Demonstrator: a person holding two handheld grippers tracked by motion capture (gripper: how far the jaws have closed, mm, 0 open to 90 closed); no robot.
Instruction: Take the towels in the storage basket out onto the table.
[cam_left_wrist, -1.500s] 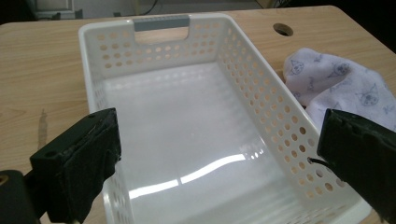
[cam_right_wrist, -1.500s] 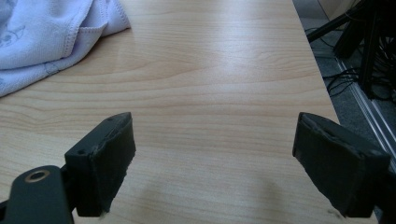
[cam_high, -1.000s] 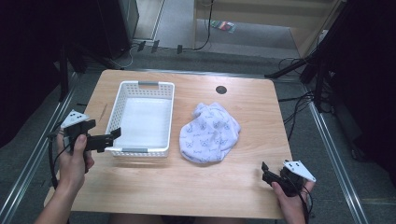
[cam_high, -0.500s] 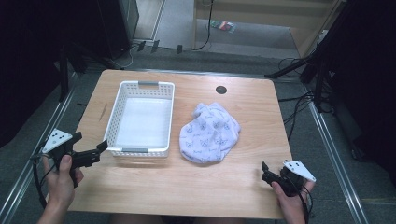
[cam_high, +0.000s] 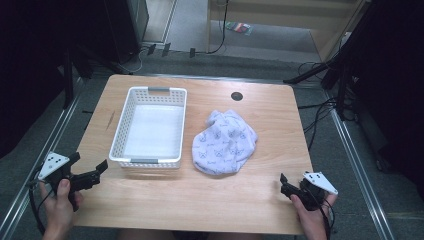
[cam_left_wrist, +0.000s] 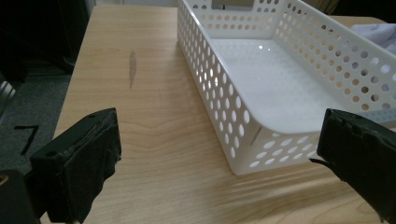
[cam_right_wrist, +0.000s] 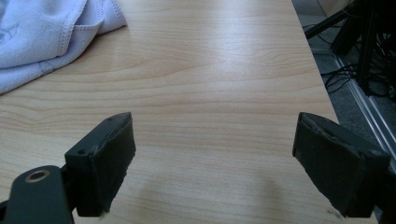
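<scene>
A white perforated basket (cam_high: 145, 161) stands empty on the left half of the wooden table (cam_high: 270, 115). Right of it lies a crumpled pale cloth (cam_high: 225, 142) with a small print. My left gripper (cam_high: 90, 163) is open at the table's front left corner, short of the basket's near end. In the left gripper view its jaws stand wide apart around the basket's near corner (cam_left_wrist: 219, 93), touching nothing, and the cloth (cam_left_wrist: 378, 32) peeks over the far wall. My right gripper (cam_high: 284, 184) is open at the front right, over bare wood (cam_right_wrist: 215, 128), with the cloth (cam_right_wrist: 46, 32) well ahead to its left.
A dark round hole (cam_high: 236, 95) sits near the table's far edge. A dark streak (cam_high: 110, 120) marks the wood left of the basket. Metal rails and cables (cam_high: 320, 115) run along the floor on both sides. Bare wood stretches along the front between the grippers.
My left gripper has drawn back from the basket's near left corner toward the table's front left corner. The right gripper, basket and cloth have not moved.
</scene>
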